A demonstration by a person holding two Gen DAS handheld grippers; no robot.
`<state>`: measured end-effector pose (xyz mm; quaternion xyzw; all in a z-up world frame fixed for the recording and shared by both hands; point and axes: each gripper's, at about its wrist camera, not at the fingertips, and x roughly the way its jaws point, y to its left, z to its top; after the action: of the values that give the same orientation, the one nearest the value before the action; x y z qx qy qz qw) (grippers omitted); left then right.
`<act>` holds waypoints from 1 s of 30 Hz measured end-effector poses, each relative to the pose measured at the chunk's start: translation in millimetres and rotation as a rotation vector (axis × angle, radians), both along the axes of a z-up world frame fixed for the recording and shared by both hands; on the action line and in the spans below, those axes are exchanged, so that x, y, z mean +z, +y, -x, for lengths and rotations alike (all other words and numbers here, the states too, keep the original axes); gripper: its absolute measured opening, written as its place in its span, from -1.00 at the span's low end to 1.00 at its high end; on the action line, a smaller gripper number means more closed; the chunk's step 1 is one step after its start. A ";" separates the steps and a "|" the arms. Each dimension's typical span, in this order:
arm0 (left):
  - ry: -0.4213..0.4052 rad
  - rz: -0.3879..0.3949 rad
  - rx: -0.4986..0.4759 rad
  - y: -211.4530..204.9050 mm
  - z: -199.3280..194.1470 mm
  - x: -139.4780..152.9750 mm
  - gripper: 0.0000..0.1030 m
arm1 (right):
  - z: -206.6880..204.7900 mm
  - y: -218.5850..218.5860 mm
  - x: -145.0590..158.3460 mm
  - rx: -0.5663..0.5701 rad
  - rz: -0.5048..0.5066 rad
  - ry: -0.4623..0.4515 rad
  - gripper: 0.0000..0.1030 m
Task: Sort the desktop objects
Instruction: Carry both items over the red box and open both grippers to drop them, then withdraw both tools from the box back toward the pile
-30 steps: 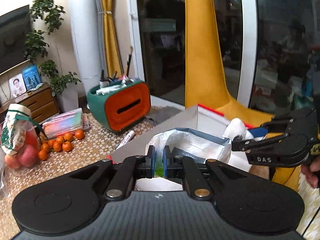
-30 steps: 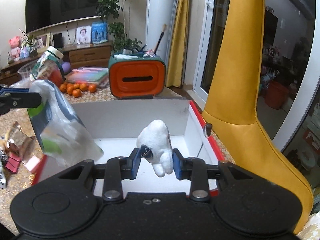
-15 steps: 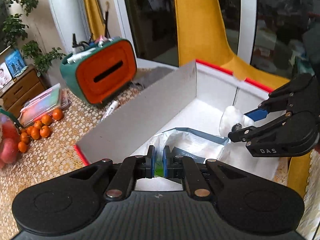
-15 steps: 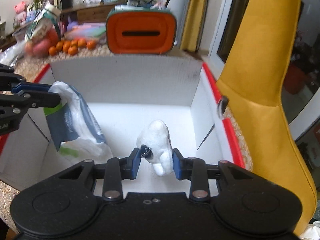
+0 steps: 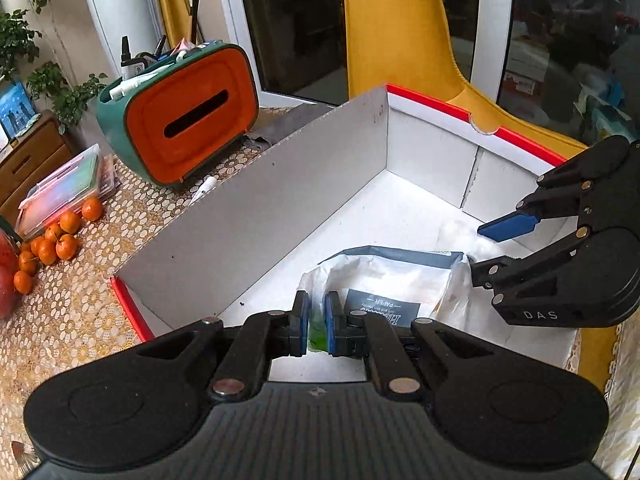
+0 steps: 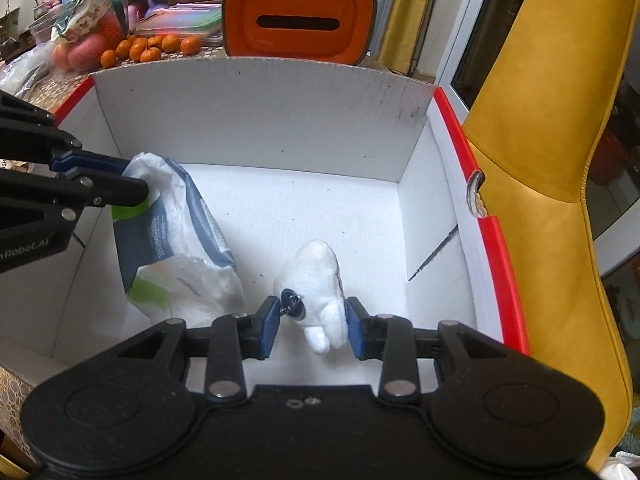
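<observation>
Reaching into the box (image 6: 256,92) with both tools, we keep the left gripper (image 5: 316,330) clenched on the green-edged end of a tissue pack (image 6: 180,240) — its far end resting on the white floor by the left wall — while the right gripper (image 6: 313,327) has its blue pads spread on either side of a white plush (image 6: 320,280). That toy lies on the box floor between the pads, its metal keyring just beside the left one; whether either pad actually presses it, we cannot tell. Seen from the left wrist, our right tool's fingers stand apart above the pack's far end. Beyond the grey cardboard wall sit an orange organizer (image 5: 188,116), a row of tangerines (image 6: 152,49) and a yellow chair (image 6: 560,160) alongside the red-trimmed rim.
</observation>
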<state>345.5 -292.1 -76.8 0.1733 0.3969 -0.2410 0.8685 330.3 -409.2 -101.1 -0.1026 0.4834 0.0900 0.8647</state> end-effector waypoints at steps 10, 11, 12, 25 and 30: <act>0.021 0.027 0.027 6.5 4.5 6.9 -0.84 | 11.2 -10.1 14.8 -0.033 -0.026 -0.028 0.14; 0.021 0.028 0.027 6.8 5.3 7.8 -0.84 | 13.5 -11.1 17.5 -0.036 -0.030 -0.034 0.17; 0.020 0.035 0.025 7.8 6.7 9.4 -0.84 | 15.4 -11.3 20.1 -0.038 -0.032 -0.044 0.25; -0.036 0.142 0.019 35.3 41.5 41.1 0.11 | 45.5 -7.4 53.3 -0.015 -0.077 -0.114 0.29; -0.031 0.187 0.046 49.7 62.8 53.1 0.11 | 59.7 -0.4 63.1 -0.008 -0.096 -0.128 0.29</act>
<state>282.7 -242.4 -23.6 0.0862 0.3631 -0.2543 0.8922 270.6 -409.7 -38.0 -0.0644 0.4226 0.1028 0.8982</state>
